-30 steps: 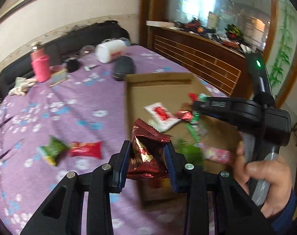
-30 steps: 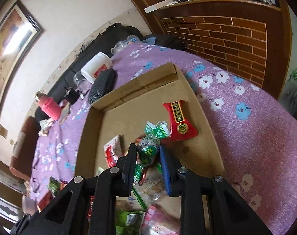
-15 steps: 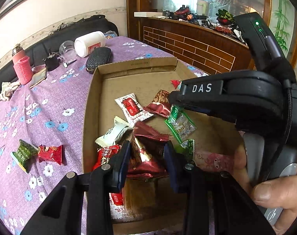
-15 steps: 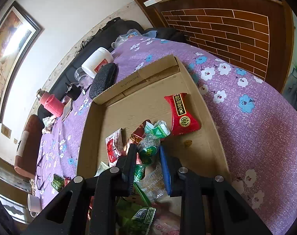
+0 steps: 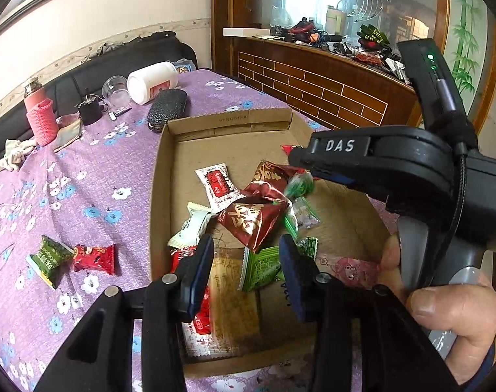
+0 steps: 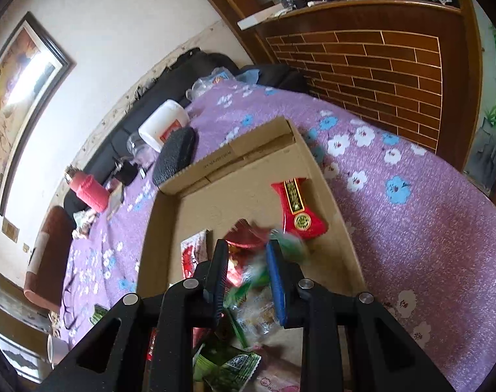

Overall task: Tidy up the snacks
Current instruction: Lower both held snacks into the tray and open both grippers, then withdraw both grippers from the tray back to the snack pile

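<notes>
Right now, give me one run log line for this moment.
left gripper: jaws opening, dark red packet just beyond the tips, over cardboard box | right gripper: shut on green packet | still on table: two packets

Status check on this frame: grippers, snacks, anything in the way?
Left gripper opening, dark red foil snack packet dropping into cardboard tray. Right gripper appears shut on blurred green packet. Two packets on purple cloth.

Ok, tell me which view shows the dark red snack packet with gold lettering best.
The left wrist view: the dark red packet lies sharp and unobstructed in the cardboard box. The right wrist view shows only a blurred part behind the right gripper.
</notes>
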A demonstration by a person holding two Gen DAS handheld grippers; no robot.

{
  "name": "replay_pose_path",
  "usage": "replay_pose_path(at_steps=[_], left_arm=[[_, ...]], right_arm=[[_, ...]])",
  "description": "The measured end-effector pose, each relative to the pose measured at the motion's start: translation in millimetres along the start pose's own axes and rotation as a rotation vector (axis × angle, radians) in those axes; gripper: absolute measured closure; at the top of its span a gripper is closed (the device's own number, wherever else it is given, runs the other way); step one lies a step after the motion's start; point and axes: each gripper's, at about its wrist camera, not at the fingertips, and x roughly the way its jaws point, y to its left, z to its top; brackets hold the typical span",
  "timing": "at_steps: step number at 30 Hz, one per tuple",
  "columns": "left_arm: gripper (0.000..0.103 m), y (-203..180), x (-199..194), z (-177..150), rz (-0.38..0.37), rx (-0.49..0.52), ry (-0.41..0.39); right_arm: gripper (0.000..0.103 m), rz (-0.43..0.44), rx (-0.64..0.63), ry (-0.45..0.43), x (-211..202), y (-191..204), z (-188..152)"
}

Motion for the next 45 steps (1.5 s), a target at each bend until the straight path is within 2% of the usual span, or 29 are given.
replay_pose_path(at_steps=[5,14,18,22,28,31,33,35,38,45], left_arm=[[0.063,6.4,-10.1,0.1,0.011,-0.01,-0.007],[0.062,40.5,-26.2,-5.4,0.052,-0.067,-0.01],[0.061,71.2,-35.7,-10.5,0.099,-0.108,-0.017],[0.053,110.8,-44.2,-12.2,0.155,-0.171,-0.025],[0.051,179.0,-43.4,-7.1,0.273,-0.274,-0.012],[0.051,207.9,-29.9,-6.5,0.276,-0.327,0.032],[0.05,220.2,-19.1,-7.9,0.243,-0.341,0.059],[0.049,223.4,-9.8,-10.2,0.227,-0.337,0.081],[0.04,219.4,1.7,-15.6,0.213,-0.301,0.105],[0.04,206.9,17.5,-27.4,0.249,-0.248,0.14]], right_arm=[[0.077,-0.011,-0.008,-0.069,-11.2,3.9,1.5],[0.077,0.038,-0.083,-0.083,-12.6,23.1,-2.8],[0.077,0.062,-0.11,-0.066,-9.3,29.7,-6.7],[0.077,0.067,-0.126,-0.059,-7.0,33.6,-8.7],[0.077,0.078,-0.118,-0.047,-5.4,32.1,-8.9],[0.077,0.075,-0.12,-0.047,-5.4,32.7,-9.4],[0.077,0.074,-0.12,-0.045,-4.9,32.5,-9.1],[0.077,0.074,-0.12,-0.043,-4.7,32.0,-9.1],[0.077,0.073,-0.117,-0.04,-3.8,31.6,-9.2],[0.077,0.073,-0.122,-0.042,-3.7,33.1,-9.2]])
